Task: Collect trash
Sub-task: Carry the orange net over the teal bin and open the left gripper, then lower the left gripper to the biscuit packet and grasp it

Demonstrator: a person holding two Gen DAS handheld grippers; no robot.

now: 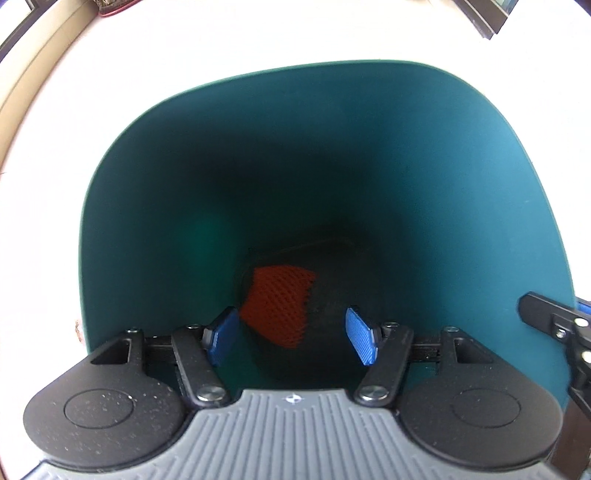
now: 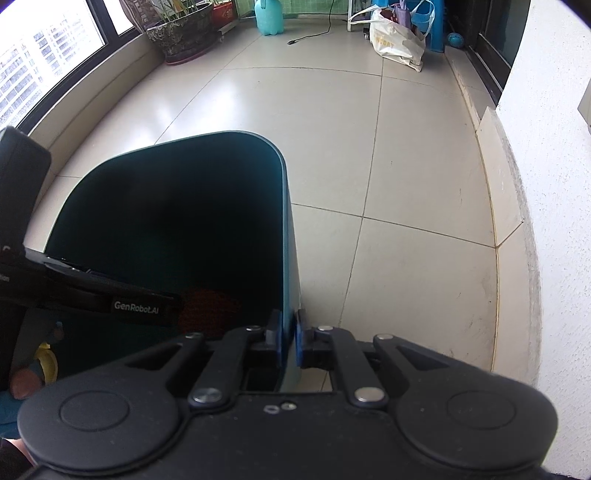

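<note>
Presently, item one: a dark teal plastic trash bin, standing on a pale tiled floor, its mouth facing up toward both cameras. Item two: a piece of orange-red foam netting, lying at the bottom of the bin against what looks like a dark liner or shadowed base; too dim to tell which. Item three: the left gripper, hovering over the bin mouth with its blue pads spread wide apart and nothing between them; the netting is showing through the gap, well below the fingers, so the piece appears to be sitting deposited. Item four: the right gripper, its jaws drawn nearly together and pinching the bin's right-hand wall at the rim, one pad inside and one outside, apparently steadying it. Background items in the right wrist view: a potted plant by the window, a turquoise jug, a white plastic bag and a blue stool at the far end, well apart from the bin. Hazards, as judged: the thin wall is flexing easily, so any sideways pull from the pinching gripper is risking a tipped or sliding bin; the left gripper, sitting low over the near rim, is risking a snag on that edge when lifting out; further trash, if any, is lying outside both views
</note>
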